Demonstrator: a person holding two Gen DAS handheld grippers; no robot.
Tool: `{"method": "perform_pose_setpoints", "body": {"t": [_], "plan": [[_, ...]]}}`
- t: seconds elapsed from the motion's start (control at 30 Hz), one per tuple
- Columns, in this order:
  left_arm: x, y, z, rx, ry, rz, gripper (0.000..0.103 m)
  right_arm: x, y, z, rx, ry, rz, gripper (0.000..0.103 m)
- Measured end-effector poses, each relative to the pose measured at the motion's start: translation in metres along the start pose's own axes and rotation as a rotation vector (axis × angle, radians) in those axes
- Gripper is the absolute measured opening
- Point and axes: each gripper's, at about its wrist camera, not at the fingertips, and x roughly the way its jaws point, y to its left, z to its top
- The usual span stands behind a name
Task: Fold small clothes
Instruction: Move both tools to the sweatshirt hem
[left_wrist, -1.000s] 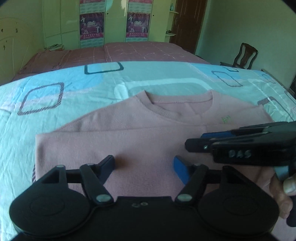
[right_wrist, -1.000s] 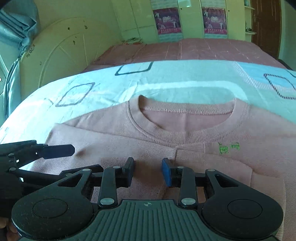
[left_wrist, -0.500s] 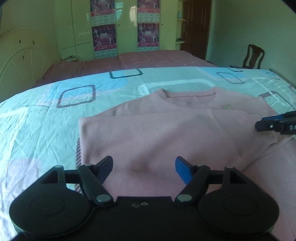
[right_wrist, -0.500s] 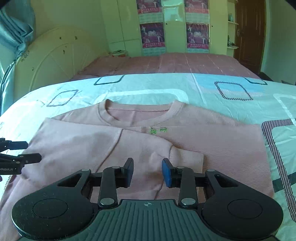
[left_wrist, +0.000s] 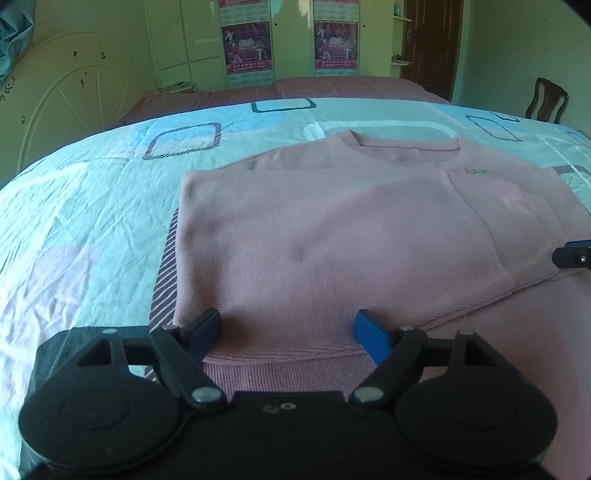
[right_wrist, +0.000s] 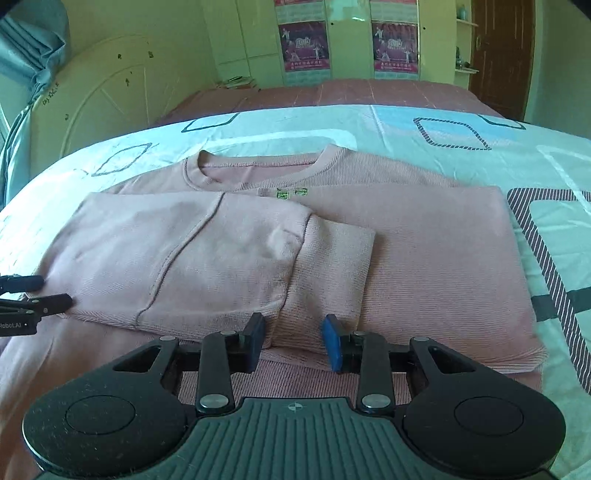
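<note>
On bed sheet, pink sweater flat, collar toward far side, both sleeves folded across chest, right cuff lying over left panel. Left gripper above lower left part of sweater, jaws wide and opening, nothing pinched, cloth only beneath. Right gripper above cuff's near end, jaws narrow, gap unchanged from a second ago, no cloth between pads as far as visible. Compared with a second ago: both grippers drawn back and apart, more of sweater and sheet showing, left edge now fully visible, right gripper's tip shrunk to edge of left view, collar farther off.
</note>
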Motion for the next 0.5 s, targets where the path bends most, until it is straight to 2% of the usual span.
{"method": "perform_pose_setpoints", "body": {"t": [0.07,0.27,0.5], "plan": [[0.000,-0.003,0.001,-0.005,0.005,0.022,0.081,-0.001,0.000,-0.002,-0.036,-0.003,0.010,0.034],[-0.001,-0.015,0.002,-0.010,0.021,0.109,0.084,0.000,-0.018,-0.005,-0.025,-0.017,0.104,0.034],[-0.003,-0.031,0.004,0.012,0.035,0.208,0.087,0.000,-0.026,-0.003,-0.027,-0.012,0.158,0.034]]}}
